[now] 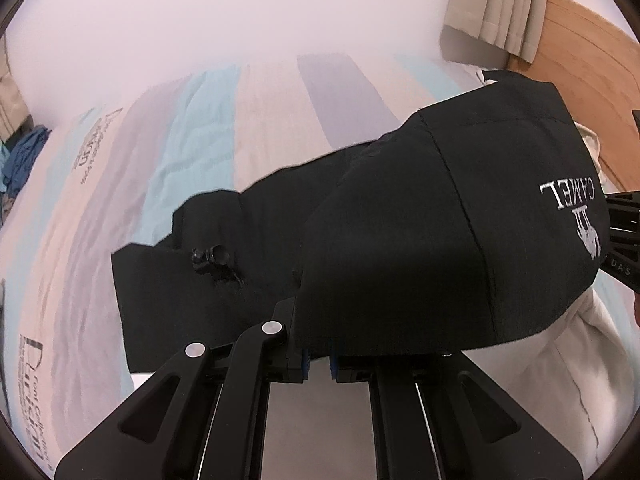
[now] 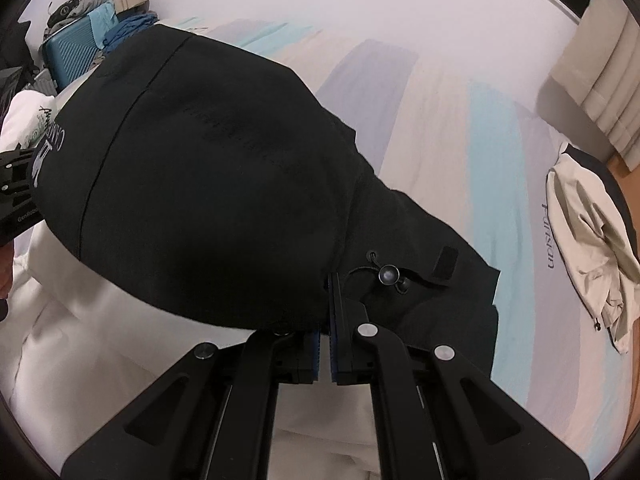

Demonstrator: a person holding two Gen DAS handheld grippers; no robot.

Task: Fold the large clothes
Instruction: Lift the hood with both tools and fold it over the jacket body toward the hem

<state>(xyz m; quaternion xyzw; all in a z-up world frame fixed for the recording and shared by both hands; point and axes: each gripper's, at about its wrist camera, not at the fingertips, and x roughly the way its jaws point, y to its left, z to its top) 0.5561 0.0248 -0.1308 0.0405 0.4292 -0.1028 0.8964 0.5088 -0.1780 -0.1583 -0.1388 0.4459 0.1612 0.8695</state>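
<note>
Two hand-held grippers, left and right, are each pinching the black jacket above the striped bed. A beige garment is lying near the bed's edge, a blue suitcase beyond. The jacket is hiding both sets of fingertips
</note>
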